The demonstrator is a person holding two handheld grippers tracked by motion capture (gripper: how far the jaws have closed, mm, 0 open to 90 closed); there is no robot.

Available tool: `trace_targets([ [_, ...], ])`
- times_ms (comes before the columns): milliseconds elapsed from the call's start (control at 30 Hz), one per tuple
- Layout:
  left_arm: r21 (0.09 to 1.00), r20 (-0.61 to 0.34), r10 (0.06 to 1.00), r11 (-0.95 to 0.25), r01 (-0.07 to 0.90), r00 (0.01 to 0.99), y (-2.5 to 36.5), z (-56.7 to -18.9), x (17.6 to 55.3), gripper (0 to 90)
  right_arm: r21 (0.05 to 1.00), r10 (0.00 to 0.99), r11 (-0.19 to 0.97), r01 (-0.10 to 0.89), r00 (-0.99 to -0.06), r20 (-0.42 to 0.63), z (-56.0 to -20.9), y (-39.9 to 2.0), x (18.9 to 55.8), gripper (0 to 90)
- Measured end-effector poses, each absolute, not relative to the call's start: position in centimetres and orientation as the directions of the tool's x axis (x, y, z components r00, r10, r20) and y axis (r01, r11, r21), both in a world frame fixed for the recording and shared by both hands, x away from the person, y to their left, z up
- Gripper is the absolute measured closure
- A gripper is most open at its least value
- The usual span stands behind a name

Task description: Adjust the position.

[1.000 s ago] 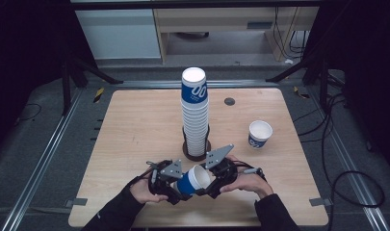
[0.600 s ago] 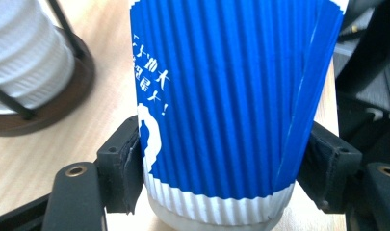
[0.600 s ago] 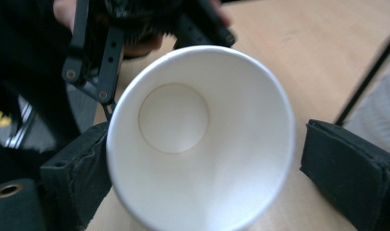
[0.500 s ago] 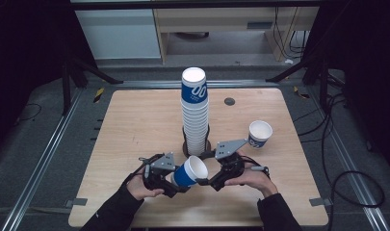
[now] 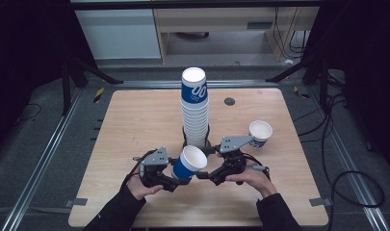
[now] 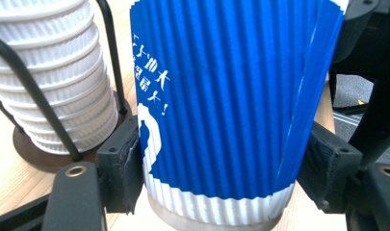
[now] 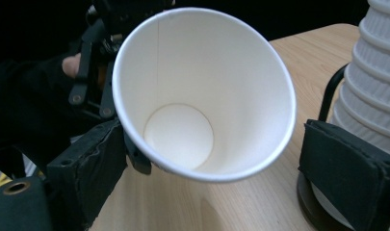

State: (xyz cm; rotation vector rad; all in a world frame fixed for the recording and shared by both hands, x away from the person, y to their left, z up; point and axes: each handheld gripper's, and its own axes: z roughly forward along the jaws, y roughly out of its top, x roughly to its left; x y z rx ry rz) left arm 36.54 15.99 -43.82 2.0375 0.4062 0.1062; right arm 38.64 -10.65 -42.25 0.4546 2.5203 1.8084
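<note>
A blue ribbed paper cup (image 5: 188, 164) with a white inside is held near the table's front, tilted with its mouth toward the right. My left gripper (image 5: 175, 176) is shut on its lower body; in the left gripper view both pads press the cup (image 6: 221, 96). Just right of the cup, my right gripper (image 5: 208, 174) stands open. In the right gripper view the cup's mouth (image 7: 202, 91) faces the camera between the spread jaws, and the right pad (image 7: 346, 168) stands apart from the rim.
A tall stack of matching cups (image 5: 194, 108) stands in a black wire holder just behind the grippers. Another single cup (image 5: 260, 133) stands upright at the right. A small dark disc (image 5: 229, 101) lies on the wooden table (image 5: 135, 120) farther back.
The right gripper has drawn away to the right and its jaws have spread off the cup. The left gripper has lifted the cup slightly and kept its hold.
</note>
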Motion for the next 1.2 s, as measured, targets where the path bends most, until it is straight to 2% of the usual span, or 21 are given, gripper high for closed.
trace_targets([
  [1033,0.879,-0.07,0.302,-0.432,0.202,0.951,14.8,-43.7,35.7,26.5,0.929,0.154,0.266,0.257,-0.963,0.222,-42.5,-9.6,38.3,21.1],
  [1200,0.865,-0.071,0.298,-0.457,0.208,0.952,14.7,-44.0,35.7,22.0,0.937,0.168,0.254,0.238,-0.965,0.2,-42.1,-10.1,38.3,21.2],
])
